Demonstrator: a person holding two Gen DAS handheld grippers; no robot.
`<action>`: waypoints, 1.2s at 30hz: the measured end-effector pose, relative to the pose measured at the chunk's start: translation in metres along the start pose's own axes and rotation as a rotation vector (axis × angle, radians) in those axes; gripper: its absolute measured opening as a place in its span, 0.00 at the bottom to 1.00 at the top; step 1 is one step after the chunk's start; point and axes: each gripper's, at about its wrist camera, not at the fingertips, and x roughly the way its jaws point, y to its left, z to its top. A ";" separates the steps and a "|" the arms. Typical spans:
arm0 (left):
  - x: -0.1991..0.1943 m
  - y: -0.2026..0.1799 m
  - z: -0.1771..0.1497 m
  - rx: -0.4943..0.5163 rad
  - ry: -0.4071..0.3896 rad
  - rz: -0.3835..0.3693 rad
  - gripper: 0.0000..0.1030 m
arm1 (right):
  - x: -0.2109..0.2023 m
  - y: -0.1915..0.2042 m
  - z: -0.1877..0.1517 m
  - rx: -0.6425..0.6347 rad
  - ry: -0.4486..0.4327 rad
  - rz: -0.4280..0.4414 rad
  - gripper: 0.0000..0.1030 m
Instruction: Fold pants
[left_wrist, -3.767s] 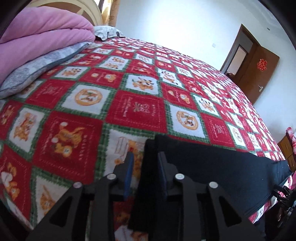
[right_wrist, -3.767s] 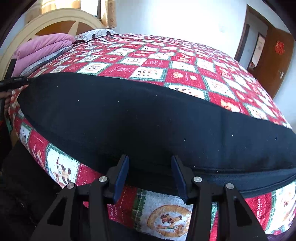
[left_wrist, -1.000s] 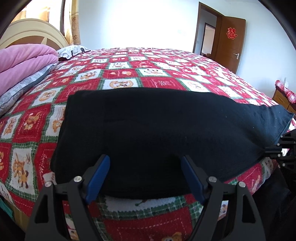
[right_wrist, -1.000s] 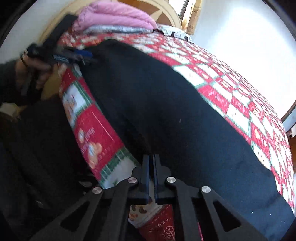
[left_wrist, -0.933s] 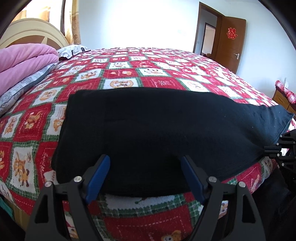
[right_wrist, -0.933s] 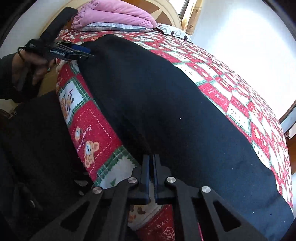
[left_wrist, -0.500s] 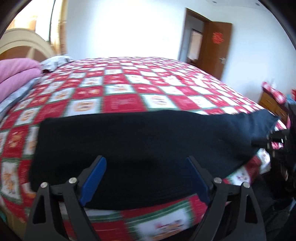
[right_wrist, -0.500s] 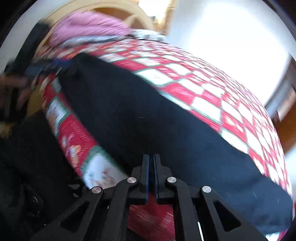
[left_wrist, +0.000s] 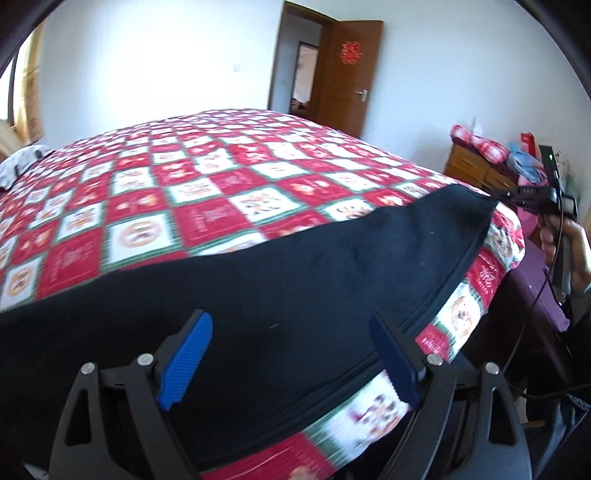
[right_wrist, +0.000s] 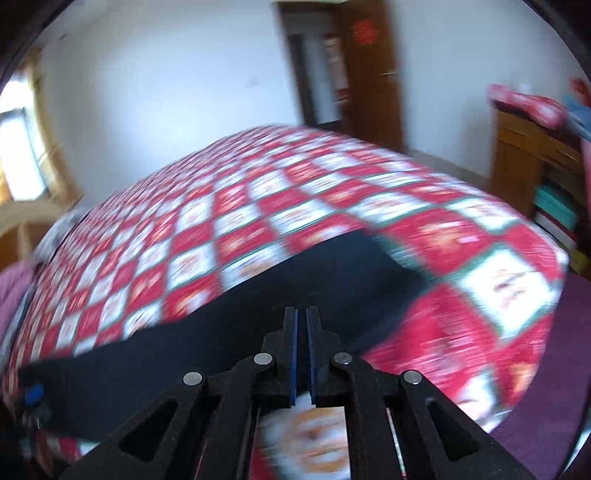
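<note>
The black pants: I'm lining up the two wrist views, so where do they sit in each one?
Left wrist view: the black pants fill the lower middle, running from the left edge up to a corner at the right.
Right wrist view: the pants form a blurred dark band from lower left to centre right.
Shared landmark: the brown door at top centre.

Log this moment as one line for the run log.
left gripper: open over black fabric pants | right gripper: shut at pants' end | red checked quilt bedspread: beneath | right view blurred
</note>
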 end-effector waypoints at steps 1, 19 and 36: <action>0.005 -0.004 0.001 0.009 0.006 -0.013 0.87 | -0.002 -0.011 0.003 0.025 -0.005 -0.017 0.05; 0.031 -0.021 -0.029 -0.020 0.017 0.008 0.89 | 0.011 -0.068 0.006 0.235 -0.040 0.107 0.05; 0.032 -0.017 -0.030 -0.031 0.004 0.008 0.89 | 0.034 -0.076 -0.002 0.268 0.000 0.091 0.14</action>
